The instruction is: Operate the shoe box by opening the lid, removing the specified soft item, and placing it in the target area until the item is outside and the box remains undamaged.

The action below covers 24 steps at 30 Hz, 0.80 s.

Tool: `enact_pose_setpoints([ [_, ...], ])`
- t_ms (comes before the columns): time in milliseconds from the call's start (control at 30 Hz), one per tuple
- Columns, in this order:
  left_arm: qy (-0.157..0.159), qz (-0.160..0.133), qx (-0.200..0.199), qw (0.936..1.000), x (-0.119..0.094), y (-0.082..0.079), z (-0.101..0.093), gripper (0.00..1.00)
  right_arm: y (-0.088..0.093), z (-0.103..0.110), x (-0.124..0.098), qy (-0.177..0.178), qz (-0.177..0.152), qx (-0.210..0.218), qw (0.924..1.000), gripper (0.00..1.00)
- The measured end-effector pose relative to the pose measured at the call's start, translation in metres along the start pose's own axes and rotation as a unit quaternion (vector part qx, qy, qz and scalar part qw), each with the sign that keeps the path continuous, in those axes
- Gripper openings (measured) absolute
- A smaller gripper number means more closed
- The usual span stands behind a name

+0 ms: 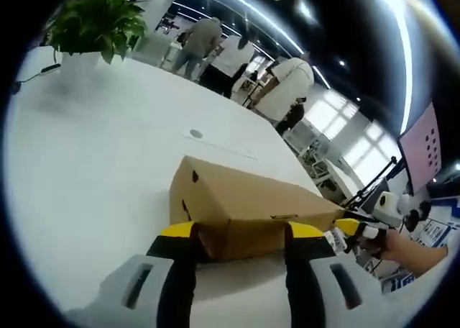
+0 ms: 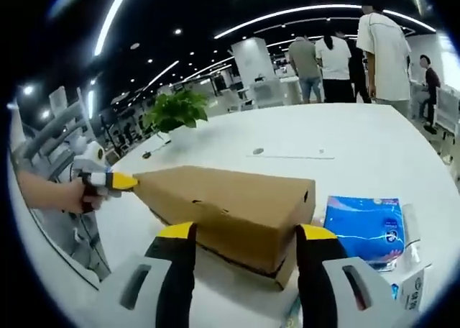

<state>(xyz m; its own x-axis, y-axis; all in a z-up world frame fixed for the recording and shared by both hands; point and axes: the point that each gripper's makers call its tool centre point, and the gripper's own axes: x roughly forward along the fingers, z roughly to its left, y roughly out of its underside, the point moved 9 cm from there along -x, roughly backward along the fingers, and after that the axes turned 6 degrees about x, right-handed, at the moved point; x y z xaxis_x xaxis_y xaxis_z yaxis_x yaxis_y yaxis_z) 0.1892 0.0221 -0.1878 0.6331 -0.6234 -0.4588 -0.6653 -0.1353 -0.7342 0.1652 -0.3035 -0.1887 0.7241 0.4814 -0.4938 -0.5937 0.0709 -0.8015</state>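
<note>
A closed brown cardboard shoe box (image 1: 244, 206) lies on the white table (image 1: 86, 170). My left gripper (image 1: 242, 231) is open, its yellow-tipped jaws spread against the box's near side. The right gripper (image 1: 352, 227), held by a hand, reaches the box's far right end. In the right gripper view the same box (image 2: 230, 206) lies lengthwise ahead, and my right gripper (image 2: 246, 233) is open with its jaws straddling the near end. The left gripper (image 2: 118, 180) touches the box's left corner with one yellow tip. The lid is down, so the inside is hidden.
A blue soft packet (image 2: 366, 224) and a small white carton (image 2: 411, 285) lie right of the box. A potted plant (image 1: 93, 19) stands at the table's far end. Several people (image 2: 384, 47) stand beyond the table (image 2: 374, 148). A pink screen (image 1: 420, 148) stands at the right.
</note>
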Motion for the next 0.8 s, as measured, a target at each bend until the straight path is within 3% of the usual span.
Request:
enact_pose_setpoints([
  [267,-0.003,0.002,0.002,1.0000,0.001,0.001,0.003,0.48,-0.001,-0.002,0.001,0.003,0.008,-0.008,0.9999,0.57],
  [733,-0.015,0.015,0.018,0.9996,0.002,0.013,0.010,0.47,0.013,-0.001,0.006,0.017,0.022,-0.034,0.9990,0.57],
  [800,-0.011,0.006,-0.006,0.9999,0.002,0.013,0.010,0.49,0.014,-0.001,0.006,0.018,0.020,-0.035,0.9990,0.57],
])
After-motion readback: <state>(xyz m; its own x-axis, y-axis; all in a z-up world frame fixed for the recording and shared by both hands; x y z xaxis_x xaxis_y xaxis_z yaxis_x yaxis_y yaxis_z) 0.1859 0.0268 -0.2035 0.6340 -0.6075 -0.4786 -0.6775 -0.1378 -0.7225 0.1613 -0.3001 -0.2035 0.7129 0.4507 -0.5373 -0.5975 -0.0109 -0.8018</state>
